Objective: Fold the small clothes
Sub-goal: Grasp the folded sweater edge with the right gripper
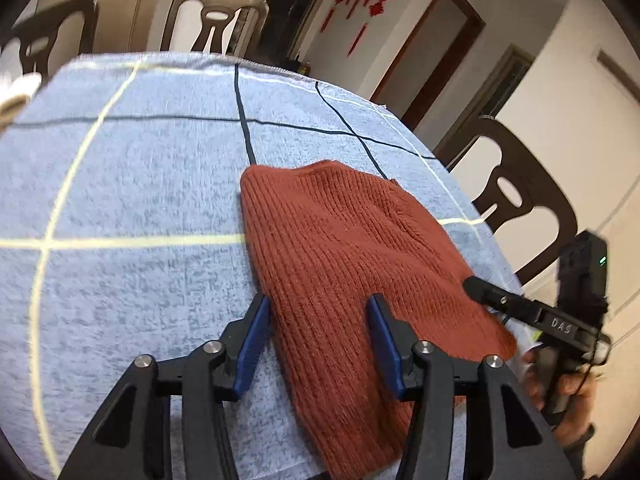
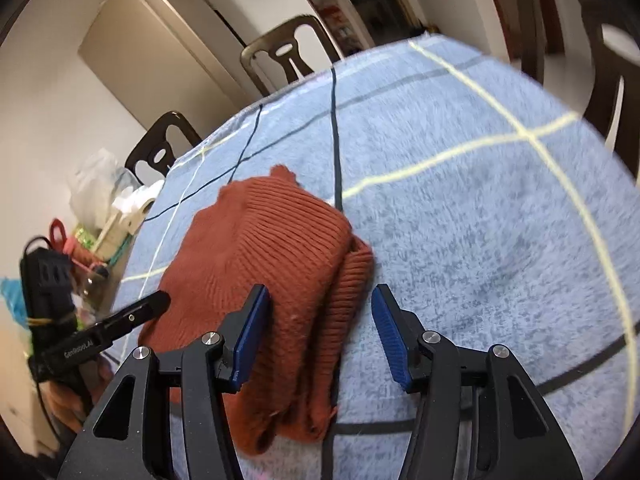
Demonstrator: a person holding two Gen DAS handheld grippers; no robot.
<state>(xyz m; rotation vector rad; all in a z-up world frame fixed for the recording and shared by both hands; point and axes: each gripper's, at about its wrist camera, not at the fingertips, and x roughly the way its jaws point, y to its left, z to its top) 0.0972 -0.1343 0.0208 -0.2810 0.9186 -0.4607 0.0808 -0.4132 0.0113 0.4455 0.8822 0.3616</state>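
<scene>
A rust-red ribbed knit garment (image 1: 340,248) lies folded on a table under a blue checked cloth (image 1: 132,184). My left gripper (image 1: 319,304) stands open over the garment's near left part. Its left pad sits at the garment's left edge and its right pad is above the knit. In the right wrist view the garment (image 2: 260,240) shows its doubled layers along the right side. My right gripper (image 2: 320,296) is open, with that folded edge lying between its jaws and neither pad pressing on it. One finger (image 1: 484,294) of the right gripper shows at the garment's right edge.
Dark chairs (image 1: 516,192) stand around the table, one (image 2: 288,56) at the far side. Plastic bags and clutter (image 2: 100,208) sit beyond the table's left edge. A person's hand (image 1: 568,392) holds the right gripper's handle.
</scene>
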